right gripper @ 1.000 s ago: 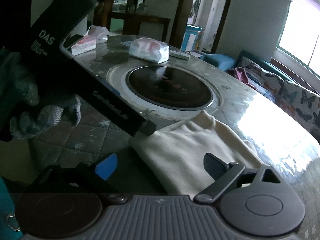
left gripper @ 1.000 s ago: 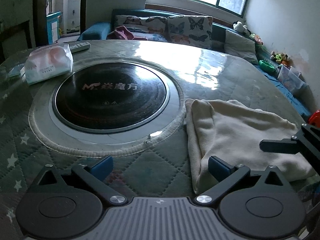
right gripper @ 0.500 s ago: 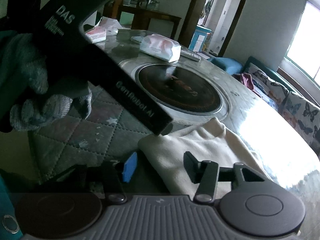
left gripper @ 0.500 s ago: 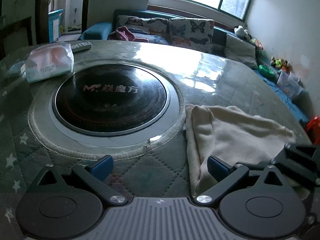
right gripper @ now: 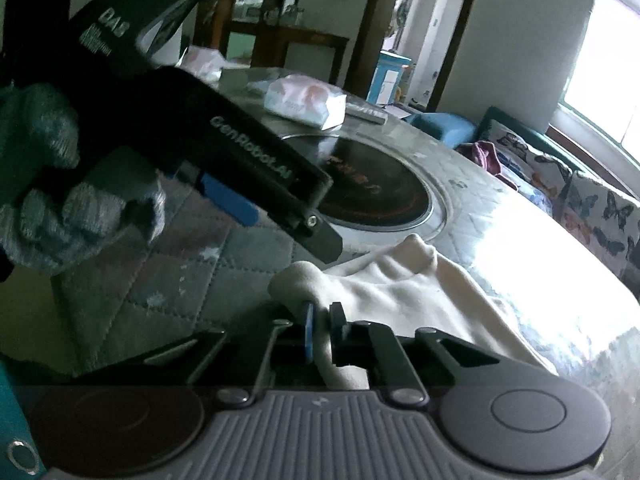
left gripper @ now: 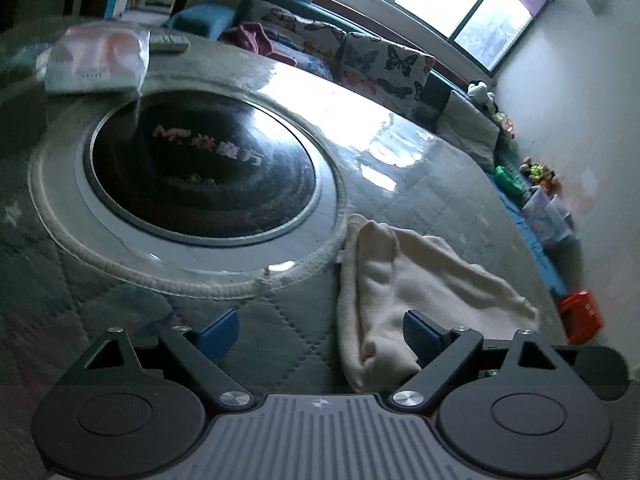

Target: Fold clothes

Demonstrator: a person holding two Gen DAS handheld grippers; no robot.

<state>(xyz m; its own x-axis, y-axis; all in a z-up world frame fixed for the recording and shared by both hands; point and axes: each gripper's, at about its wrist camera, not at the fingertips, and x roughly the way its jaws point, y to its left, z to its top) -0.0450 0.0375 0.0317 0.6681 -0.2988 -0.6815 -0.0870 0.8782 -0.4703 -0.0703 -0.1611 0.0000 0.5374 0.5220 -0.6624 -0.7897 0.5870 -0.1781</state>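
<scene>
1. Cream garment (left gripper: 416, 280): lies partly folded on the quilted table cover (left gripper: 132, 320), at about 4 o'clock from the round black hob (left gripper: 200, 168), its near edge just beside the hob's pale rim.
2. Right gripper (right gripper: 320, 330): jaws nearly closed, pinching a raised fold at the garment's near corner (right gripper: 304, 280).
3. Left gripper (left gripper: 316, 330): jaws wide and holding nothing; its right finger (left gripper: 420, 334) rests over the cloth edge.
4. Risk, judged: the pinch takes only a thin bunch of cloth, so a quick pull could slip it free or drag the whole garment, spoiling the layers beneath.
5. Risk, judged: both grippers work close together at one corner and could collide.
6. Long axis: in the left view, it runs from about 11 o'clock, at the hob, toward 4 o'clock, where it narrows to a point.
</scene>
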